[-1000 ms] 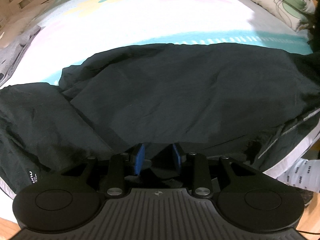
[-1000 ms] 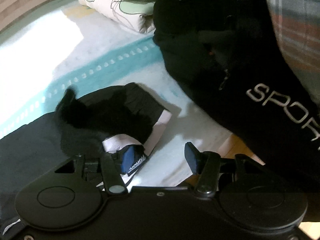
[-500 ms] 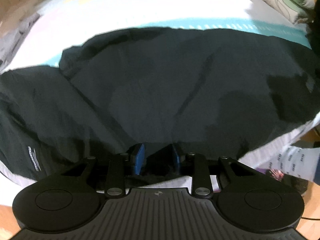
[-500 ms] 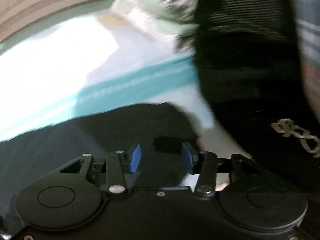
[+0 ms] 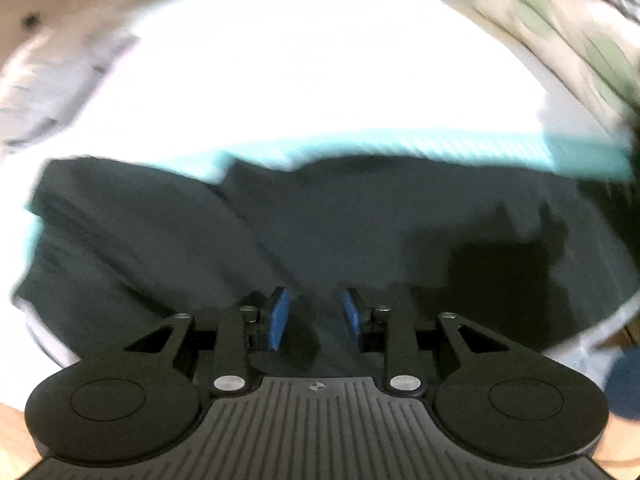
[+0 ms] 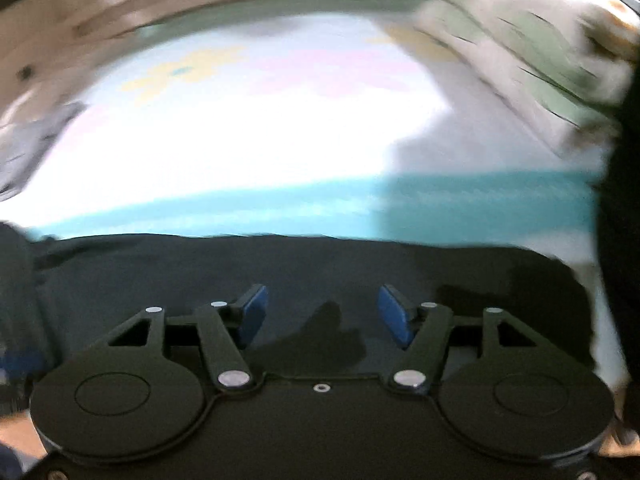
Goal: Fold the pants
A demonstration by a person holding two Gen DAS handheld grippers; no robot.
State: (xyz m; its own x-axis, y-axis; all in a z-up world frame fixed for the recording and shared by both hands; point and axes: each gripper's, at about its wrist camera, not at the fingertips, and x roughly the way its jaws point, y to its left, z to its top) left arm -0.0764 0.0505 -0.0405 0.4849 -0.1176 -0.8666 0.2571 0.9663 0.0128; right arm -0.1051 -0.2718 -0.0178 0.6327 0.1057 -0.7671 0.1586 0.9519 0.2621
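Blur hides whether my narrowly parted left tongs [image 5: 312,316] pinch the crumpled black cloth pants [image 5: 360,232] lying beneath and ahead of both; my right tongs [image 6: 320,312], jaws just opened wider, hold nothing, so lifting could undo the fold.

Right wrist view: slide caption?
Right gripper open and empty above black pants spread on a pastel bedsheet.

The pants [image 5: 360,220] are seen as plain black; the bed sheet [image 6: 260,128] is shown white with a teal band and pale yellow and pink patches; the quilt [image 6: 520,52] is patterned cream with green; the fingers [image 6: 394,316] are padded blue on black.
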